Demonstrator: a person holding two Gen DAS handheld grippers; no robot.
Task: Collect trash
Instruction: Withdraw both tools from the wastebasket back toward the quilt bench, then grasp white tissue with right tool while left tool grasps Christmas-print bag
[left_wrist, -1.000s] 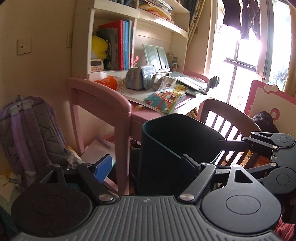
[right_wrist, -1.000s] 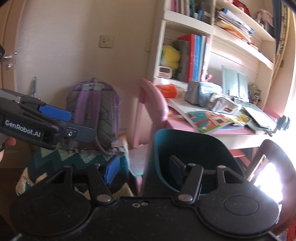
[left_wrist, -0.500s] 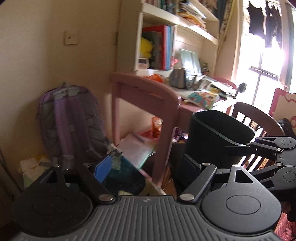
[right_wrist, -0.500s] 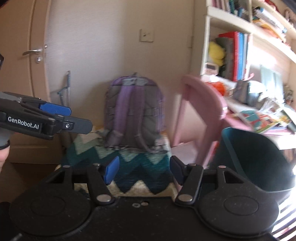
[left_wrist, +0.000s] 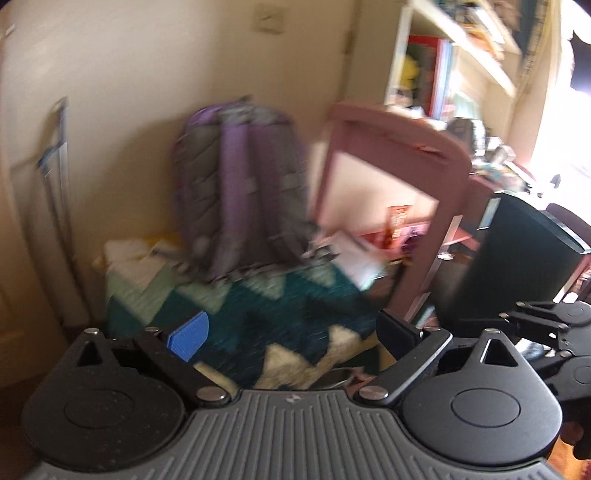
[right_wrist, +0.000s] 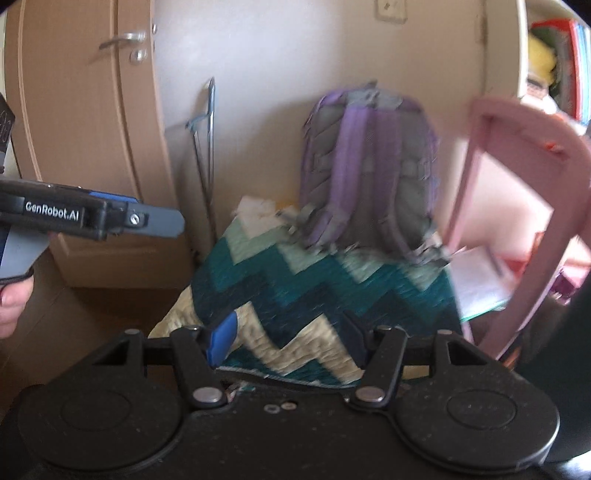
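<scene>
White crumpled paper (left_wrist: 129, 254) lies at the back left of a teal zigzag blanket (left_wrist: 288, 306), beside a purple backpack; in the right wrist view the paper (right_wrist: 258, 210) shows blurred. A dark teal bin (left_wrist: 517, 258) stands at the right, its edge a dark shape (right_wrist: 576, 332) in the right wrist view. My left gripper (left_wrist: 291, 336) hangs above the blanket, its jaws opening with nothing between them; from the side it (right_wrist: 159, 221) points right. My right gripper (right_wrist: 288, 339) is open and empty over the blanket's near edge, and it (left_wrist: 535, 317) sits in front of the bin.
The purple backpack (right_wrist: 369, 166) leans on the wall atop the blanket. A pink chair (left_wrist: 436, 206) stands right of it, with papers (right_wrist: 476, 284) under it. A wooden door (right_wrist: 85, 147) and a thin metal rod (right_wrist: 207, 155) are at the left; desk and shelves lie far right.
Both views swung left and downward, from the desk to the backpack and blanket. The bin slid to the right edge. My left gripper's jaws stand wider than before.
</scene>
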